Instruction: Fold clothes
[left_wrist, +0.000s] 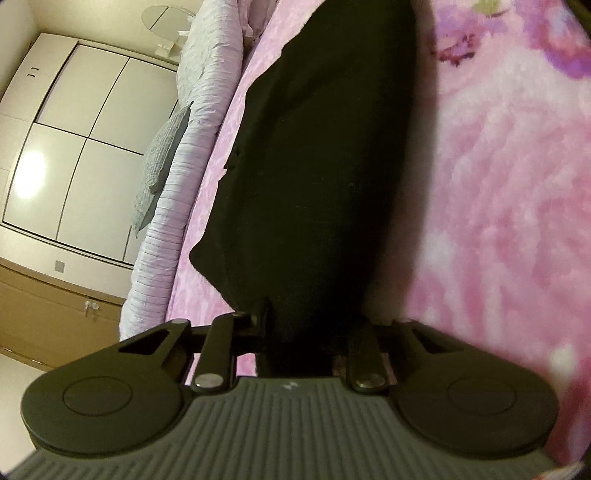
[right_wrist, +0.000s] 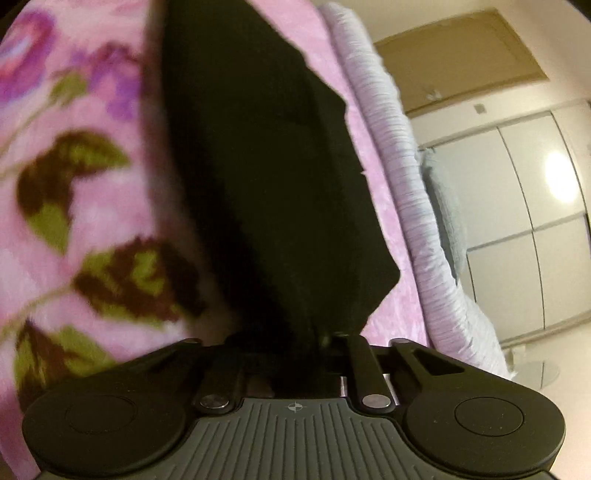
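A black garment (left_wrist: 317, 177) stretches away from my left gripper (left_wrist: 303, 332) over a pink floral blanket (left_wrist: 509, 206). The cloth bunches into the gripper's mouth and hides the fingertips; the gripper is shut on it. In the right wrist view the same black garment (right_wrist: 273, 177) runs away from my right gripper (right_wrist: 295, 343), which is shut on its near edge, fingertips covered by cloth. The garment's far part lies on the pink blanket (right_wrist: 74, 206), with a ragged outer edge toward the bed's side.
A lilac ribbed quilt (left_wrist: 192, 155) is rolled along the bed's edge, with a grey pillow (left_wrist: 162, 162) beside it. White wardrobe doors (left_wrist: 74, 147) and a brown cabinet (left_wrist: 48, 310) stand beyond. The quilt (right_wrist: 406, 206) and wardrobe (right_wrist: 524, 229) appear on the right.
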